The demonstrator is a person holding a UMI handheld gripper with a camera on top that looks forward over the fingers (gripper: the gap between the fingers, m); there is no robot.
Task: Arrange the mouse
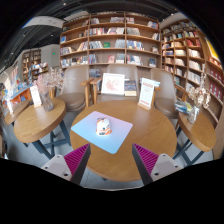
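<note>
A round wooden worktop (150,128) carries a pale blue square mouse mat (112,138), and on the mat's middle sits a small white computer mouse with reddish markings (103,125). The gripper (111,158) hangs short of the mat with its fingers released and spread wide, holding nothing; the magenta pads (75,156) flank the mat's near corner, well apart from the mouse. Beyond the mat stand a white upright sign card (147,93) and, farther off, tall wooden bookshelves filled with books (110,40).
</note>
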